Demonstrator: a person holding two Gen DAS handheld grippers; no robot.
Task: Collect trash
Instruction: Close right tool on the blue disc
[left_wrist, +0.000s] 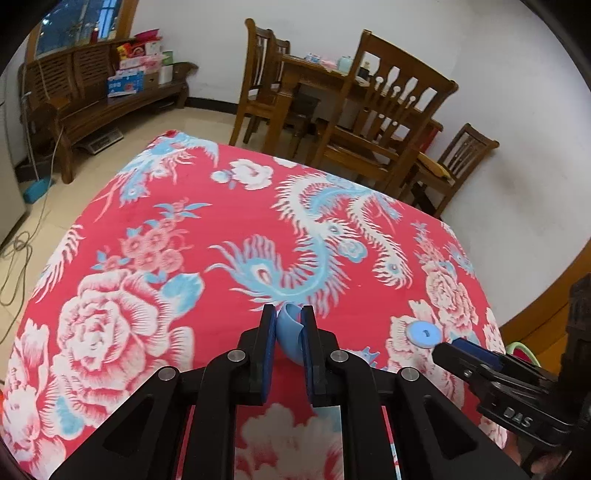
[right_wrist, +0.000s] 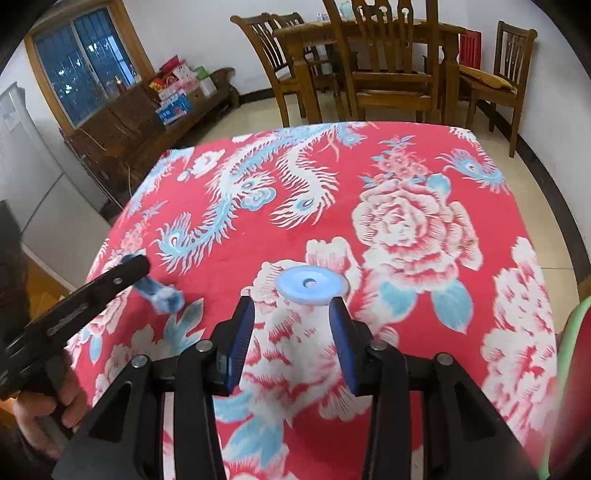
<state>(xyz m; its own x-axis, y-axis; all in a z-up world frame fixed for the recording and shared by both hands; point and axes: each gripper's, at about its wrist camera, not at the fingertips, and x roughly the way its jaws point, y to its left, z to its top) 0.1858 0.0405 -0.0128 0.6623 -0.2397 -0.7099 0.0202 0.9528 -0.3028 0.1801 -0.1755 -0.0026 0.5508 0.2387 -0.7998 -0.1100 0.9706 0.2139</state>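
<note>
Left gripper (left_wrist: 288, 325) is clenched on a crushed light-blue paper cup (left_wrist: 289, 328), pinched thin between the blue pads and lifted just clear of the red floral tablecloth (left_wrist: 221, 229). In the right wrist view the cup hangs out past the fingertips, blurred. Risk: only a thin fold of paper sits in the pinch, near the tips, so a quick swing toward the bin could let it slide out. Paper that flat gives the pads little to bite.

Right gripper (right_wrist: 291, 314) is released, jaws spread either side of a round light-blue disc (right_wrist: 313, 286), probably the cup's lid, lying flat on the cloth just ahead of the tips. No contact yet. Risks here:
- disc is flat and low, so the pads may close above it or skate over the rim
- pads may catch tablecloth along with it and drag the fabric
- spread looks barely wider than the disc, so an off-centre approach would push it away

Green-rimmed bin (left_wrist: 517, 350), likely the target, is only partly visible at right.
</note>
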